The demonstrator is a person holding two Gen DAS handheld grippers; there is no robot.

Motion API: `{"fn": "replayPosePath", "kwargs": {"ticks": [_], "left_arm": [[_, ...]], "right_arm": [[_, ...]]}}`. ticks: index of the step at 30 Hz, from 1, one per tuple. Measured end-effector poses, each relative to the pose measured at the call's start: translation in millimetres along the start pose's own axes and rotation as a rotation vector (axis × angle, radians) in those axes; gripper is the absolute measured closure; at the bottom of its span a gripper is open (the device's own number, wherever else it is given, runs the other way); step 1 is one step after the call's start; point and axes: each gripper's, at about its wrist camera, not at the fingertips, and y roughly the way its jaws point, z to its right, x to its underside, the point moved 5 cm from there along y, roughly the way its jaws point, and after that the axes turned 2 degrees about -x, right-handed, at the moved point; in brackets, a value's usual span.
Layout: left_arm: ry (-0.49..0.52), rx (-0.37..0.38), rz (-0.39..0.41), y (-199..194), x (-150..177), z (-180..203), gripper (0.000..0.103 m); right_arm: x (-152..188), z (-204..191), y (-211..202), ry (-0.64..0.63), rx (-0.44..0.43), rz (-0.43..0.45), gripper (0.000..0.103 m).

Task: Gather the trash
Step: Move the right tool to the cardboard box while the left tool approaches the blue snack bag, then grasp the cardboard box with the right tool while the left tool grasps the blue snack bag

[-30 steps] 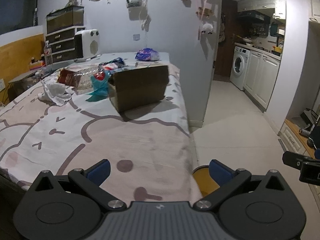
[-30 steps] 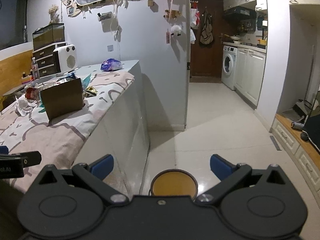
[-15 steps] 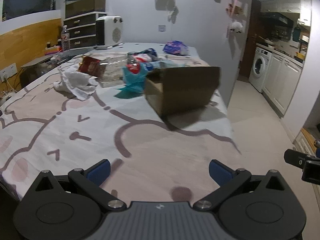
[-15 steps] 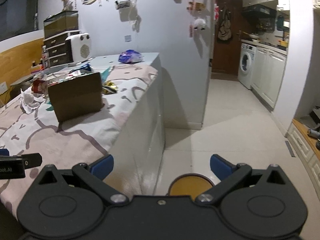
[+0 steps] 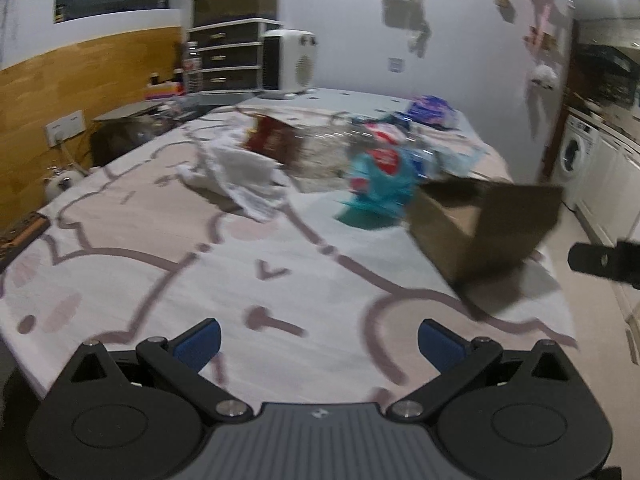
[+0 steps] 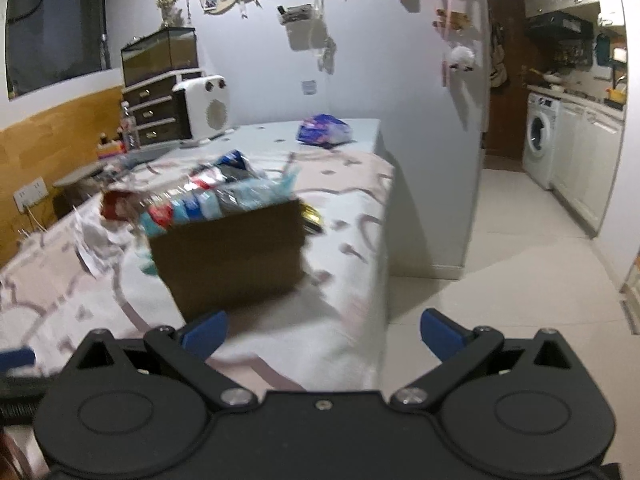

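Observation:
A pile of trash lies on the patterned tablecloth (image 5: 168,264): crumpled white paper (image 5: 244,176), a dark red packet (image 5: 274,142), a teal wrapper (image 5: 376,188) and a clear plastic bag (image 5: 324,148). An open brown cardboard box (image 5: 484,224) (image 6: 232,252) stands to their right near the table edge. A purple-blue bag (image 6: 324,130) lies at the far end. My left gripper (image 5: 318,344) hangs open over the near part of the cloth, holding nothing. My right gripper (image 6: 322,334) is open too, in front of the box.
A white heater (image 5: 290,60) and a drawer unit (image 5: 228,56) stand at the table's far end. The tiled floor (image 6: 500,264) runs to the right toward a washing machine (image 6: 538,136) and white cabinets. A wood-panelled wall (image 5: 48,92) lies left.
Both grippers have swung left and moved toward the table; the box and trash look larger and nearer. The round yellow bin on the floor has dropped out of both views.

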Motion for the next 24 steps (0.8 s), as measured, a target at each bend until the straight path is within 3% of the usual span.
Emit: {"fn": "replayPosePath", "kwargs": {"ticks": [8, 13, 20, 24], "left_arm": [[-0.062, -0.030, 0.024, 8.2, -21.4, -44.7, 0.000], [-0.079, 0.002, 0.074, 8.4, -33.9, -57.3, 0.000], [-0.044, 0.096, 0.056, 8.4, -60.3, -49.3, 0.000], [0.026, 0.161, 0.094, 3.6, -78.3, -31.0, 0.000]], "right_arm": [[-21.9, -56.9, 38.4, 0.039, -0.068, -0.006, 0.000], [-24.1, -83.6, 58.9, -0.011, 0.027, 0.026, 0.000], [-22.0, -45.5, 59.2, 0.137, 0.023, 0.034, 0.000], [-20.7, -18.1, 52.7, 0.143, 0.091, 0.056, 0.000]]}}
